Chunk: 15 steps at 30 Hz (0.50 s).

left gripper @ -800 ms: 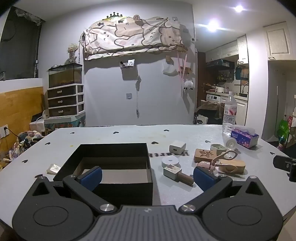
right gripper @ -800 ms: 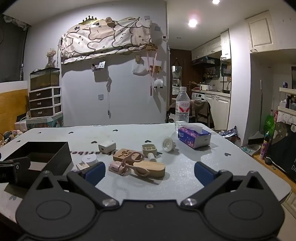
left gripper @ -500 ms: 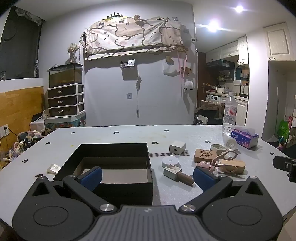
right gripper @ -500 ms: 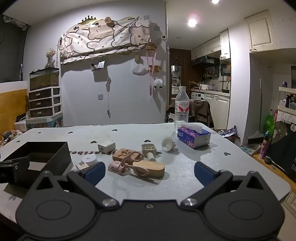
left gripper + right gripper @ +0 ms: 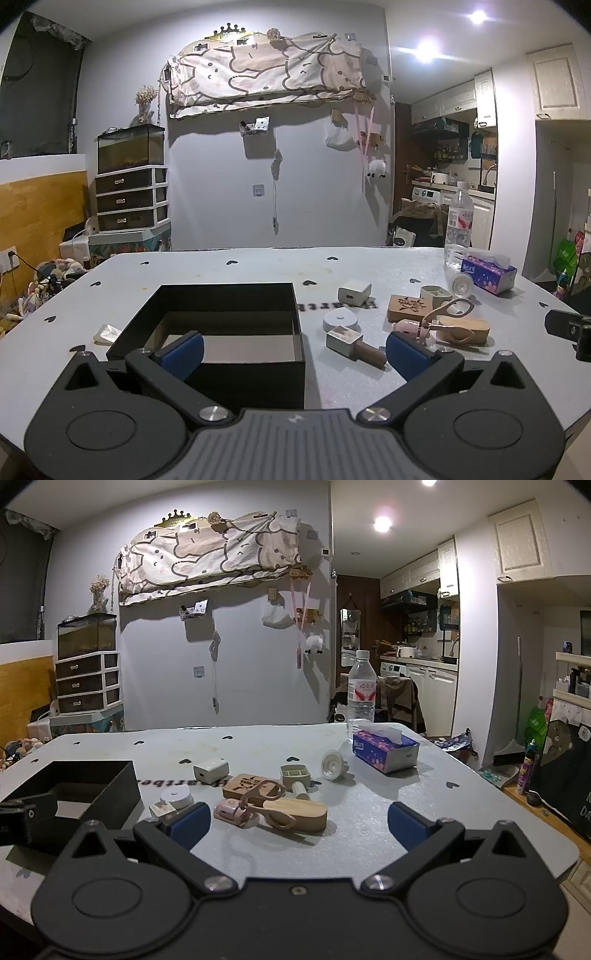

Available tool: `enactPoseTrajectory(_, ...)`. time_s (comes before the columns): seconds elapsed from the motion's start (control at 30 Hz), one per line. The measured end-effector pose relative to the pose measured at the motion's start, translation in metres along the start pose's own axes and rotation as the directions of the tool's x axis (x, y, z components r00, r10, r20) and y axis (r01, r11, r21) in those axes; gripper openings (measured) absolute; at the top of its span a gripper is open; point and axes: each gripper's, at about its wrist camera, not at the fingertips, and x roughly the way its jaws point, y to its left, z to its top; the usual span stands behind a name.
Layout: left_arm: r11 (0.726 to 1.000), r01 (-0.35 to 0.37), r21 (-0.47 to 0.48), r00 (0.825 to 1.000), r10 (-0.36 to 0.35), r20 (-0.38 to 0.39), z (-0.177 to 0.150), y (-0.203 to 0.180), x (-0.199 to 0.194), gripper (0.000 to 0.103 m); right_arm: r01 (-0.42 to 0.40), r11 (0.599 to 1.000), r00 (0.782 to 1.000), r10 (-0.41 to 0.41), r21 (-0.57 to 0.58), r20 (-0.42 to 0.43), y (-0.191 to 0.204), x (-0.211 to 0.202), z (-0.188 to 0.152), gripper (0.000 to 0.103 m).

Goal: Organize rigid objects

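right wrist view: wide, empty right claw (image 5: pixel 297 825); scissors (image 5: pixel 266 802) lengthwise, handles toward camera

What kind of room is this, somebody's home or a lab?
Most likely a lived-in home. A kitchen nook with white cabinets opens at the back, a fish tank sits on plastic drawers, and a tissue box stands on the table.

An open black box (image 5: pixel 207 354) sits empty near the surface's front edge, left of centre. To its right lie, clustered, a white charger cube (image 5: pixel 354 291), a white round disc (image 5: pixel 340 319), two wooden blocks (image 5: pixel 248 786) and pink scissors (image 5: pixel 266 805).
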Motion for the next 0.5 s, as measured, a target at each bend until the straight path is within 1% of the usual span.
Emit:
enactPoseTrajectory(0.47, 1.000, 0.000, 0.001, 1.000, 0.000, -0.001, 0.0000, 0.0000, 0.0000, 0.103, 0.000, 1.000, 1.000, 0.000, 0.000, -0.003, 0.0028, -0.0033, 0.0032, 0.103)
enactPoseTrajectory(0.5, 1.000, -0.001, 0.001, 1.000, 0.001, -0.002, 0.0000, -0.0001, 0.0001, 0.103, 0.001, 1.000, 1.000, -0.001, -0.001, -0.002, -0.0011, 0.0018, -0.0019, 0.103)
